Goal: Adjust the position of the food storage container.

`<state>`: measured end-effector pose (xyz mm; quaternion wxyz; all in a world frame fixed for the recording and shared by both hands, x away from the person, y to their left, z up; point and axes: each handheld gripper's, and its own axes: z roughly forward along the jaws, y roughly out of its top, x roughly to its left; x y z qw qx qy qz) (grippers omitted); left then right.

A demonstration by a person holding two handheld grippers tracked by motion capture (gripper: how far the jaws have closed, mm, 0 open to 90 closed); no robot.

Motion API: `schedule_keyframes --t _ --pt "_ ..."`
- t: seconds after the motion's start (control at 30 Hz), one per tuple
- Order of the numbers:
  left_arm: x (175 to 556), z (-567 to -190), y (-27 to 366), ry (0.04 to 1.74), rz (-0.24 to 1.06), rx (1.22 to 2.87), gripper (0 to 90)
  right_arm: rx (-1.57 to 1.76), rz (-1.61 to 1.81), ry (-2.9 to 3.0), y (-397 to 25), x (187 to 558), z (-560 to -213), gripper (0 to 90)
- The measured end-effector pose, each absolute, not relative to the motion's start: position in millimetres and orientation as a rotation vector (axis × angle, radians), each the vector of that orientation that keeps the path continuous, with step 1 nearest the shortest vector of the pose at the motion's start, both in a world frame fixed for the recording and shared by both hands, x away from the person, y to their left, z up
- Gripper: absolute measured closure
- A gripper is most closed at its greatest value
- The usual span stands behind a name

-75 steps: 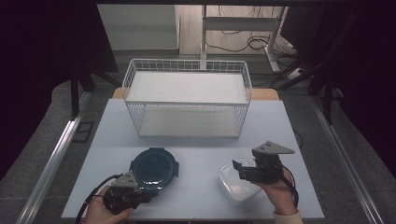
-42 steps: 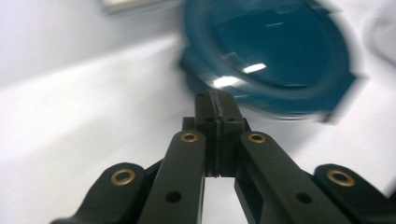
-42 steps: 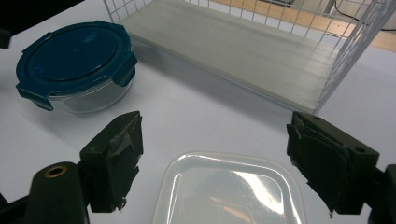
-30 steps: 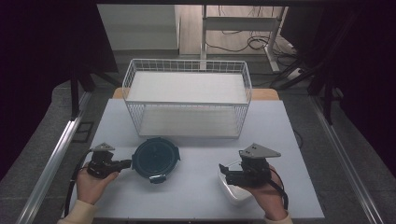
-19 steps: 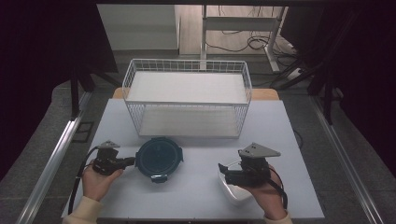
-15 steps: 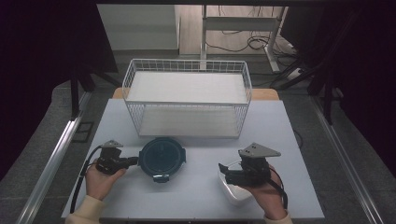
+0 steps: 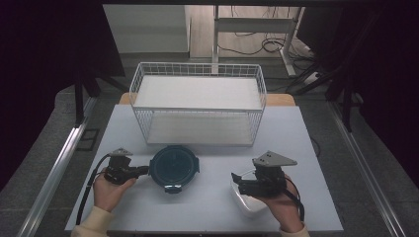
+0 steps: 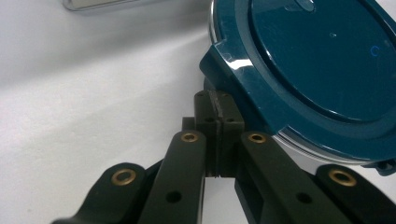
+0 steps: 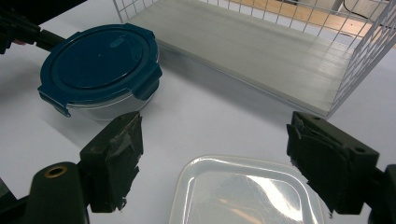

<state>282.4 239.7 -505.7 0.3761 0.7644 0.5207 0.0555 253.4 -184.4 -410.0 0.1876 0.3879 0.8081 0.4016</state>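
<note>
A round container with a dark teal clip lid (image 7: 174, 167) stands on the white table in front of the wire basket (image 7: 197, 106). My left gripper (image 7: 146, 170) lies at its left, jaws shut, tips (image 8: 217, 109) pressed against a side latch of the teal lid (image 8: 322, 60). My right gripper (image 7: 237, 183) hovers open over a clear white rectangular container (image 7: 249, 203) at the front right. In the right gripper view the jaws (image 9: 222, 161) stand wide apart above that clear container (image 9: 247, 196), with the teal-lidded container (image 9: 100, 65) farther left.
The white wire basket (image 9: 280, 46) with a pale shelf board spans the back of the table. Bare white tabletop (image 7: 212, 197) lies between the two containers. Dark floor, rails and cables surround the table.
My left gripper rose from the front edge to the round container's left side, and the container slid right and toward the basket. The right gripper dropped slightly over the clear container.
</note>
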Motion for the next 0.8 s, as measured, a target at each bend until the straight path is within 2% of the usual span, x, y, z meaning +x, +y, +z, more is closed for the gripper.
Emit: schedule_keyframes --t 0.2,0.33,0.43,0.47,0.57,0.67,0.77,0.8 --pt "282 -505 241 1.331 0.133 1.935 90.0 1.091 1.133 2.273 -185 253 -410 18.6" --pt "273 -495 247 1.312 0.195 1.890 90.0 1.091 1.136 2.269 -187 253 -409 18.6" --pt "263 -486 249 1.288 0.237 1.848 85.2 1.099 1.136 2.260 -190 254 -408 18.6" --pt "260 -484 249 1.282 0.240 1.841 81.7 1.103 1.136 2.257 -191 254 -408 18.6" --pt "255 -479 247 1.265 0.216 1.824 61.4 1.101 1.145 2.259 -191 254 -408 18.6" --pt "252 -475 245 1.269 0.214 1.801 45.2 1.098 1.150 2.265 -189 254 -408 18.6" --pt "249 -470 241 1.259 0.210 1.794 33.0 1.099 1.156 2.277 -186 254 -410 18.5" --pt "249 -468 240 1.258 0.207 1.792 33.0 1.099 1.156 2.277 -186 254 -410 18.5"
